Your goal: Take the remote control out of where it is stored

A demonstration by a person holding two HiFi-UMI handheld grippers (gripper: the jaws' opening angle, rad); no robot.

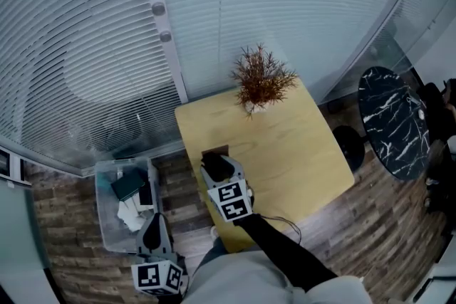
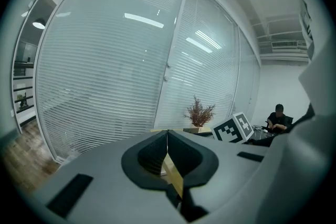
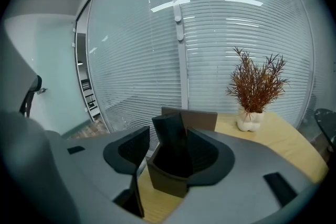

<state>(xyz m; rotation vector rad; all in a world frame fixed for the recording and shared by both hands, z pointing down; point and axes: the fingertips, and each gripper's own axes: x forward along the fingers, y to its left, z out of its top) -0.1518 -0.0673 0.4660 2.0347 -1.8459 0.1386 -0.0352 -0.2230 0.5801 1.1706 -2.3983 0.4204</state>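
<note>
A black remote control stands upright in a brown holder near the left edge of the wooden table. My right gripper is open, one jaw on each side of the remote. A gap shows between the left pad and the remote. In the head view the right gripper hangs over the holder and hides the remote. My left gripper is low at the left, off the table, above the floor. Its jaws meet at the tips with nothing between them.
A dried plant in a white vase stands at the table's far edge. A clear bin with odds and ends sits on the floor at the left. A black marble table and a stool stand to the right. Blinds close the far side.
</note>
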